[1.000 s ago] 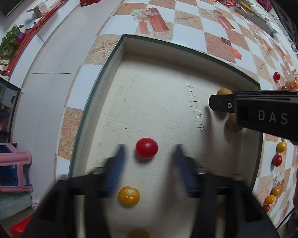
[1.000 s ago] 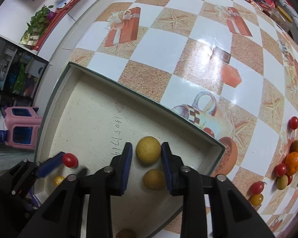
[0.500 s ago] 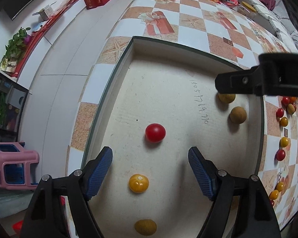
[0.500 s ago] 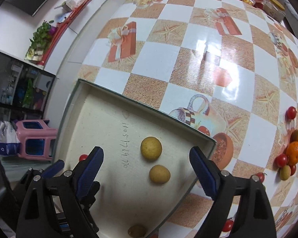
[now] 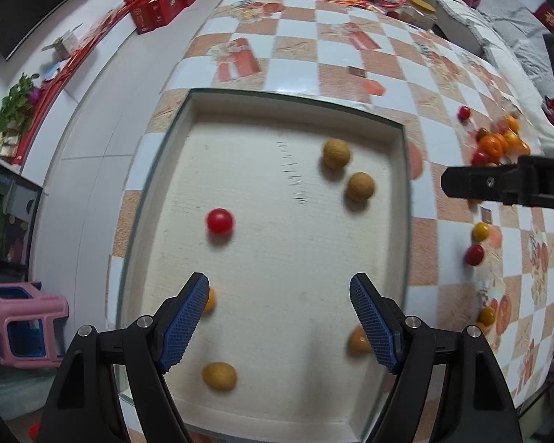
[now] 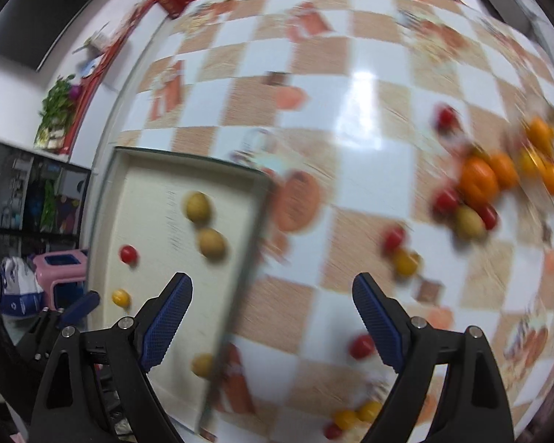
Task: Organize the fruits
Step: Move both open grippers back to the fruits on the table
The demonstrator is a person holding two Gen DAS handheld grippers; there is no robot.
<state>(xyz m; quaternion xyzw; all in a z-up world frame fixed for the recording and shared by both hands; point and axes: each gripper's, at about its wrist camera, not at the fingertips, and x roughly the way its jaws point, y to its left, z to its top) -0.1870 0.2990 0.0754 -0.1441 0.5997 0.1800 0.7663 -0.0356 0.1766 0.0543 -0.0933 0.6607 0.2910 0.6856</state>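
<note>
Left gripper (image 5: 279, 326), jaws spread wide and empty, above the shallow cardboard tray (image 5: 404, 199). Ahead of its tips: a red cherry tomato (image 5: 220, 221); farther ahead and to the right, two tan round fruits (image 5: 336, 153) side by side. Right gripper (image 6: 273, 326), jaws likewise apart and empty, straddling the tray's right edge; loose fruit pile (image 6: 478, 181) ahead to its right on the checkered tablecloth (image 6: 373, 110).

left wrist view looking steeply down into the tray (image 5: 406, 199), right wrist view angled over checkered table (image 6: 373, 118) beside it, both sharing tray
</note>
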